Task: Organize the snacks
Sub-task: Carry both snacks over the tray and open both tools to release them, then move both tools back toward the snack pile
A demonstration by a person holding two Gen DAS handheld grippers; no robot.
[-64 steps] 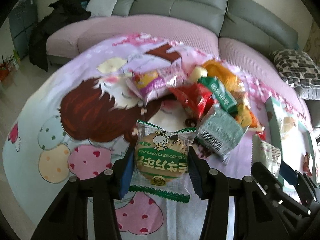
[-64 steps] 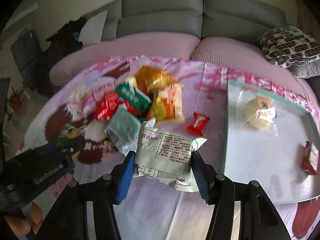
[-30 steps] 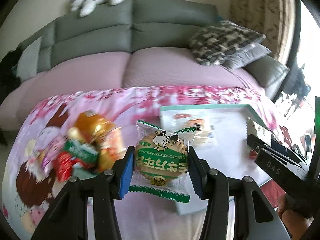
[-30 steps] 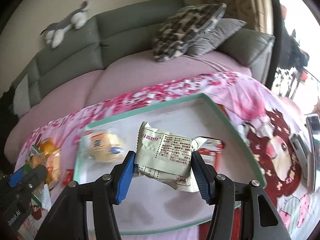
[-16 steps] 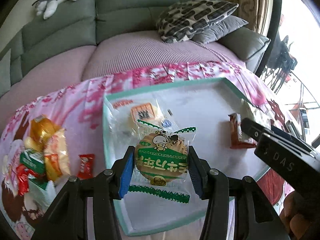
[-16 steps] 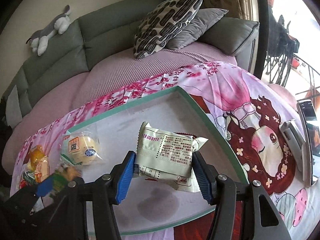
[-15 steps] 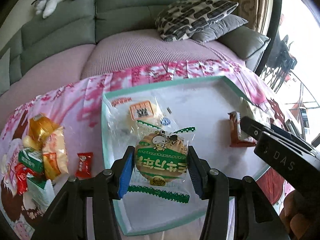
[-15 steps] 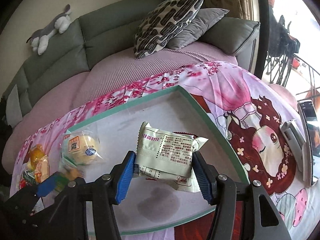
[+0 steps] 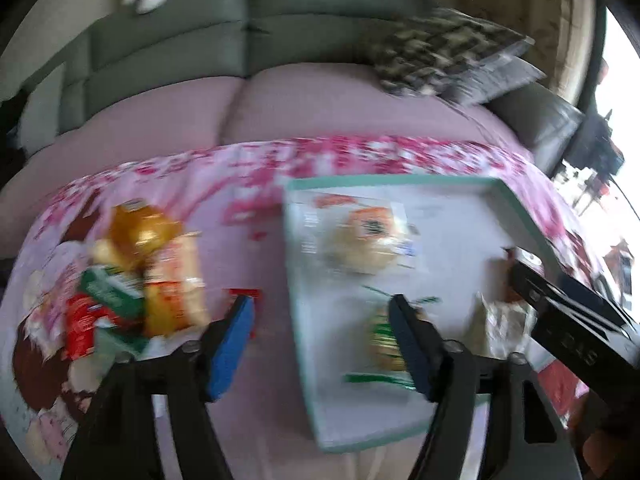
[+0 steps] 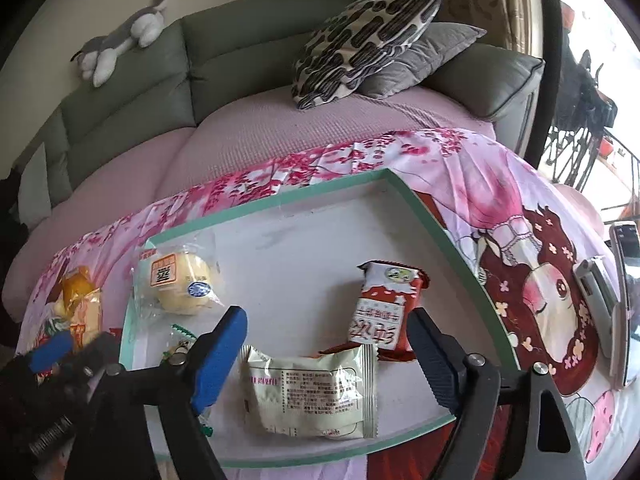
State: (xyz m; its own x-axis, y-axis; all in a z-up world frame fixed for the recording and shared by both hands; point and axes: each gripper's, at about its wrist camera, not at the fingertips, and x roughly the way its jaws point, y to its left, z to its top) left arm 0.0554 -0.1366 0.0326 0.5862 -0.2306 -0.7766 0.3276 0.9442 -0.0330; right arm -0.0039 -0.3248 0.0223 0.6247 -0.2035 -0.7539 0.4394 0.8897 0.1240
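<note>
My right tool (image 10: pixel 324 332) hangs wide open just above the near part of the teal-rimmed tray (image 10: pixel 436 232), and the pale green snack packet (image 10: pixel 312 392) lies flat on the tray floor between its blue-padded fingers (image 10: pixel 218 360), touching neither. The tray's near rim runs right under the tool; bare white tray floor stretches beyond the packet toward the far rim. Just past the packet, overlapping its far edge, lies the red-and-white snack packet (image 10: pixel 386 310), and the clear-wrapped bun (image 10: pixel 180 284) sits at the tray's left end.

My left tool (image 9: pixel 320 320) is wide open too and holds nothing. That view is blurred by motion. The green-and-white cake packet (image 9: pixel 384 344) lies on the tray (image 9: pixel 298 280) near its left rim, half hidden by the tool's right finger.

Half a second ago both tools were clamped on their packets above the tray; now both packets rest in it and both tools stand open.

Left of the tray, on the pink cartoon-print cloth (image 9: pixel 224 184) over the surface, the snack pile (image 9: pixel 132 268) waits, with a small red sachet (image 9: pixel 244 294) between pile and tray. My right tool's black body (image 9: pixel 572 320) crosses the tray's right end in the left view. A phone (image 10: pixel 624 300) lies at the cloth's right edge.
</note>
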